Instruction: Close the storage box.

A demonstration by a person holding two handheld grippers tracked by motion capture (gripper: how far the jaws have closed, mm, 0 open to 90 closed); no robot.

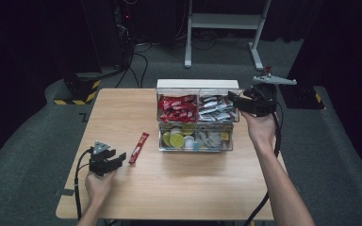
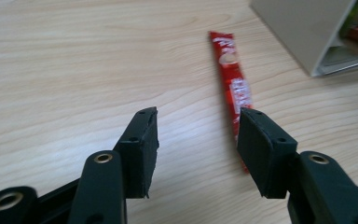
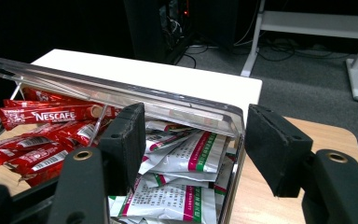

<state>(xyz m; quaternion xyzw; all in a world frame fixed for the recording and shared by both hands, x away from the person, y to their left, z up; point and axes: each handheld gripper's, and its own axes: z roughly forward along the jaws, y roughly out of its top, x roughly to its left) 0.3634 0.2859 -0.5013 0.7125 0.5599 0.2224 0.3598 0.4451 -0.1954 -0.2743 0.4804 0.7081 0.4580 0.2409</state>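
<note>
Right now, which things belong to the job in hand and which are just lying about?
In the job:
- red sachet
- clear organiser box
- left gripper
- right gripper

Lying about:
- yellow-black striped base
- white stand

table (image 2: pixel 74 56): I see pale wood grain, smooth, soft sheen
red sachet (image 2: pixel 230 79): glossy foil-like wrap
organiser box (image 3: pixel 186 109): clear glossy plastic, opaque white matt lid
white sachets (image 3: pixel 186 158): I read them as glossy film
left gripper (image 2: pixel 198 144): matt black plastic, brass-looking inserts
floor (image 1: pixel 23 141): grey, rough carpet look

A dark lab: cables (image 1: pixel 136 61) on grey carpet, hazard-striped base (image 1: pixel 78 92), white stand (image 1: pixel 226 23).
</note>
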